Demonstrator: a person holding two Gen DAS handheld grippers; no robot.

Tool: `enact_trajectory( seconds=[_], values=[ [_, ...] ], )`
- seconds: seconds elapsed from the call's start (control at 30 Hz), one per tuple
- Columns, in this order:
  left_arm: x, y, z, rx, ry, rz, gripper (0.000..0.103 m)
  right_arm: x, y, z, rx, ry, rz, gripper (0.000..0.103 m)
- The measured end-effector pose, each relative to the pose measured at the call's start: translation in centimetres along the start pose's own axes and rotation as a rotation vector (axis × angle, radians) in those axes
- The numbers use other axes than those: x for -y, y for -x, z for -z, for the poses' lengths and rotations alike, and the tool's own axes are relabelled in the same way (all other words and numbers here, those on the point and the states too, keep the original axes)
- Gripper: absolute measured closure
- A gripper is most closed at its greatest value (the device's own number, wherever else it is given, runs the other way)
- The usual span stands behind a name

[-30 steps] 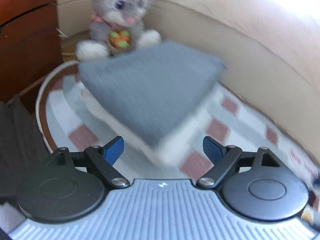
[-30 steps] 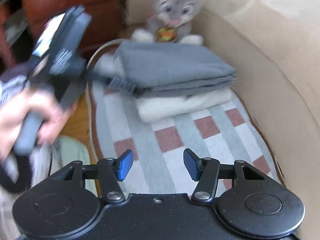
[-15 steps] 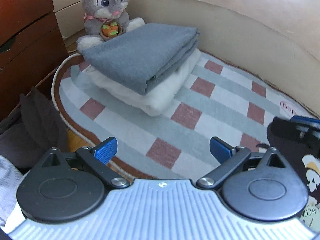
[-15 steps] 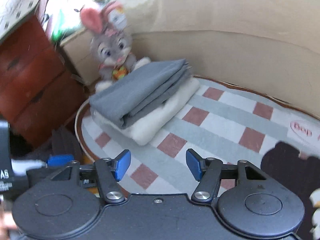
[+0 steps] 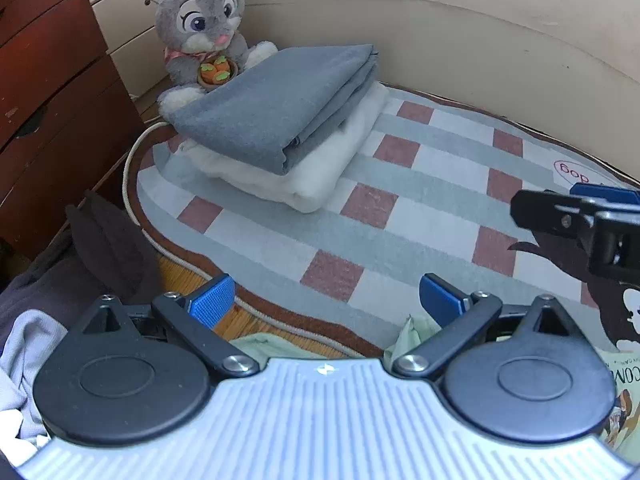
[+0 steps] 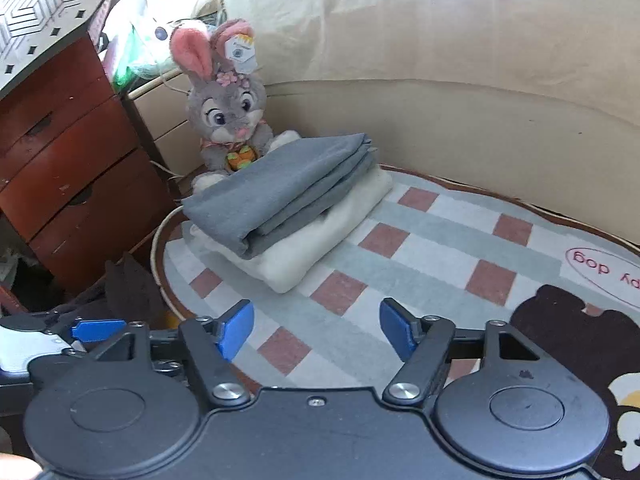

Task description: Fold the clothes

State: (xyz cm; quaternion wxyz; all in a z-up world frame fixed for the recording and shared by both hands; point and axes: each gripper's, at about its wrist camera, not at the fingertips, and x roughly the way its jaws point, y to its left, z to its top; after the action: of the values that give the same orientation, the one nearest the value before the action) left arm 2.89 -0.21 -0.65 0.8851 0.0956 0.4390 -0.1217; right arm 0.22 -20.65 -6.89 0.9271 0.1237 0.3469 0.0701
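Over the near edge of the rug, both grippers empty, next garment not yet picked.

Left gripper (image 5: 326, 300) spread fully wide, nothing between its blue pads; right gripper (image 6: 316, 328) jaws opening, nothing between them either. Beneath them lies the oval checked rug in grey-green, white and dusty red (image 5: 420, 216), mostly bare. At 11 o'clock on it sits the folded grey cloth (image 5: 280, 108) on top of the folded white fleecy cloth (image 5: 320, 172), a grey plush rabbit (image 5: 200, 24) just behind. Unfolded laundry sits off the rug: dark brown crumpled garment (image 5: 100, 248) at 9 o'clock, pale green fabric (image 5: 256, 342) right under the left gripper. Likely next: pick one piece by an edge or shoulder seam, pinch a single layer, spread it flat on the bare checks, clear of the stack.
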Motion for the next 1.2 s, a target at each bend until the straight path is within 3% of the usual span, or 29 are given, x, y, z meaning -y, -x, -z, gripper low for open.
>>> enact_trajectory(
  seconds=[0.07, 1.2],
  values=[
    [0.1, 0.1, 0.2, -0.003, -0.002, 0.005, 0.002, -0.2, 0.1, 0.2, 0.011, 0.015, -0.008, 0.017],
    [2.1, -0.2, 1.2, 0.001, -0.056, -0.073, 0.002, -0.6, 0.0, 2.0, -0.019, 0.071, 0.064, 0.017]
  ],
)
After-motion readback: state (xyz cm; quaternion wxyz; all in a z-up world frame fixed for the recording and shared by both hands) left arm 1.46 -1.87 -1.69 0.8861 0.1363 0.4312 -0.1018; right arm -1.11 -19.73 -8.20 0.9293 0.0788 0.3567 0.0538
